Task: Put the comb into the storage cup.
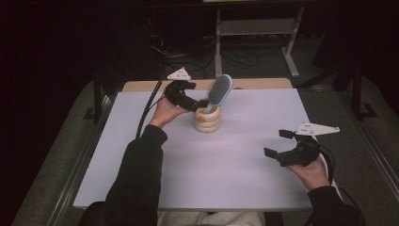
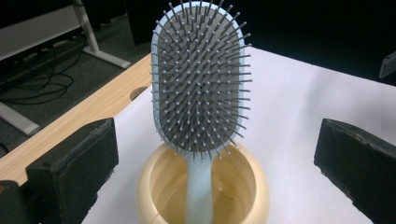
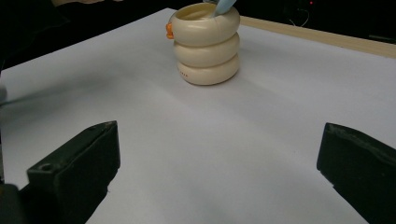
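Hairbrush (image 2: 201,84): pale blue, handle down in cream ringed cup (image 1: 207,119) (orange spot on its side), far-centre of white bench (image 1: 226,165). Left gripper (image 1: 200,101): jaws apart, flanking brush. Right gripper (image 1: 277,143): jaws apart, well clear, holding nothing.

hairbrush (image 2: 201,84): smooth pale-blue plastic, grey bristle pad | holder (image 2: 243,186): glossy cream plastic | worktop (image 1: 226,155): matt white sheet, wood edge

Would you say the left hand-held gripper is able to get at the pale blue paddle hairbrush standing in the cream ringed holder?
Probably yes: the left hand-held gripper is open beside the pale blue paddle hairbrush, whose head rises free above the cream ringed holder, with nothing between.
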Action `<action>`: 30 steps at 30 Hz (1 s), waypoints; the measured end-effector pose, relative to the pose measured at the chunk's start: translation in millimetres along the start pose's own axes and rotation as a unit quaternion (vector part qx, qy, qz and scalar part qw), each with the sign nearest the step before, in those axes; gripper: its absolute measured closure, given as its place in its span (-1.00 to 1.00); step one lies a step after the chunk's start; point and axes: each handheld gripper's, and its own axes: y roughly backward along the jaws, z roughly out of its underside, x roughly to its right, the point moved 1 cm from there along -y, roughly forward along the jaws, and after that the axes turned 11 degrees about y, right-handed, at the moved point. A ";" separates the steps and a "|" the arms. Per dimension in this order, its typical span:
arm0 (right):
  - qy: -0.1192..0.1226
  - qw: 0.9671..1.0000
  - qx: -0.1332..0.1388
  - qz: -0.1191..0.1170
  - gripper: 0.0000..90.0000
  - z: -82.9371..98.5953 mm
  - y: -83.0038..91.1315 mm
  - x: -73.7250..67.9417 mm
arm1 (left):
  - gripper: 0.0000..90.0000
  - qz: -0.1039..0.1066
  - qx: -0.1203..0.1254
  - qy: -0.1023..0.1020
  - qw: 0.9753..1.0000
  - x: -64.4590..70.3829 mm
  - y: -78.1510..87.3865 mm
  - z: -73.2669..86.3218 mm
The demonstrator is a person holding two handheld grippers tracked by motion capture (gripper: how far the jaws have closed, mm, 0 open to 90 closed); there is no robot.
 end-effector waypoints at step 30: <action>0.001 1.000 -0.006 -0.001 -1.00 0.6 -0.9 -0.1 | -1.00 -0.008 0.049 0.024 0.998 -6.8 61.4 42.7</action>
